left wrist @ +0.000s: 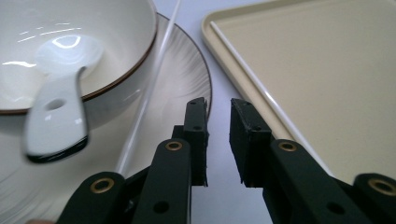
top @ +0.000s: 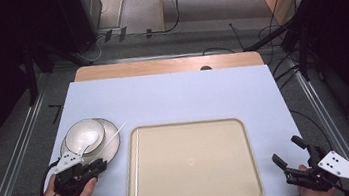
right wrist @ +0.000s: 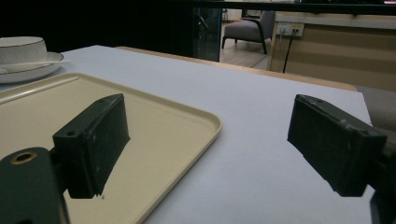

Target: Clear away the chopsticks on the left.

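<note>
Bowl (left wrist: pixel 70 51) (on a plate (left wrist: pixel 187 74)) holds a spoon (left wrist: pixel 58 112); left gripper (left wrist: pixel 218 140) nearly closed, empty.

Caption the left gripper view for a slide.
Left gripper, nearly closed and empty, beside a plate holding a bowl and spoon; beige tray alongside.

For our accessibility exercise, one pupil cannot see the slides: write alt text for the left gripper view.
Two black fingers of the left gripper stand nearly closed with nothing between them, over the pale table between a plate and a tray. To the left, a white bowl with a white spoon sits on the ribbed plate, a thin white chopstick lying across it; the beige tray lies right.
</note>
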`<state>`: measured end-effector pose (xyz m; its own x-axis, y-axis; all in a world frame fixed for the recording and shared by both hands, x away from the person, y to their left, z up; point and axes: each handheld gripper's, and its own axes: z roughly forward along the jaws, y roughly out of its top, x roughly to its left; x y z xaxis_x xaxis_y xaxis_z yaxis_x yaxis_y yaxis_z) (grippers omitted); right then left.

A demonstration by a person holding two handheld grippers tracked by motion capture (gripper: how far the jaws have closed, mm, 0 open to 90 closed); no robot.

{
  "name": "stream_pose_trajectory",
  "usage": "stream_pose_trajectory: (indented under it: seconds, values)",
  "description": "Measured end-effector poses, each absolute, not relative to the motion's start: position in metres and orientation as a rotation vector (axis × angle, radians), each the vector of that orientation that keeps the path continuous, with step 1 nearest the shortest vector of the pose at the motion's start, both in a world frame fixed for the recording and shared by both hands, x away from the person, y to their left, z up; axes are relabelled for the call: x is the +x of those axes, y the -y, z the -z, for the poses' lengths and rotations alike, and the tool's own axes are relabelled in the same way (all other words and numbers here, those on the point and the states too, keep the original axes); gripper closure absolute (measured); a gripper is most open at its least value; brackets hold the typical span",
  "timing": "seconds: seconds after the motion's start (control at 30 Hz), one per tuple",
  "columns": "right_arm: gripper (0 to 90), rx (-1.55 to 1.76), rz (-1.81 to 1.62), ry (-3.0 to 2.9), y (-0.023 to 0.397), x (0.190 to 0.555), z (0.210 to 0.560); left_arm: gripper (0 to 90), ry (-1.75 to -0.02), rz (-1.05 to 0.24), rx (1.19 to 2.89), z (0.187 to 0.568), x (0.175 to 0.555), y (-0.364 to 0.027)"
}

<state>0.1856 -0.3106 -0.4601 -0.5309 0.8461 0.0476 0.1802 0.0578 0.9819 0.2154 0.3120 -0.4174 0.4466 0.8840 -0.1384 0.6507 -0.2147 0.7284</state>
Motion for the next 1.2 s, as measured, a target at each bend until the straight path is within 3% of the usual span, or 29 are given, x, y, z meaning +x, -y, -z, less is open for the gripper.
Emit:
stream_pose_trajectory:
  seconds: [0.57,0.93,1.2]
  values:
    - [12.9,1.028,-1.513,-1.771,0.31,0.186,0.46,74.0,-1.382,-0.479,1.983,0.419,0.218,-0.344]
    - [12.9,1.026,-1.511,-1.768,0.311,0.186,0.46,74.9,-1.409,-0.414,2.02,0.428,0.234,-0.343]
    - [12.9,1.03,-1.515,-1.766,0.311,0.185,0.46,81.4,-1.387,-0.32,2.033,0.43,0.24,-0.342]
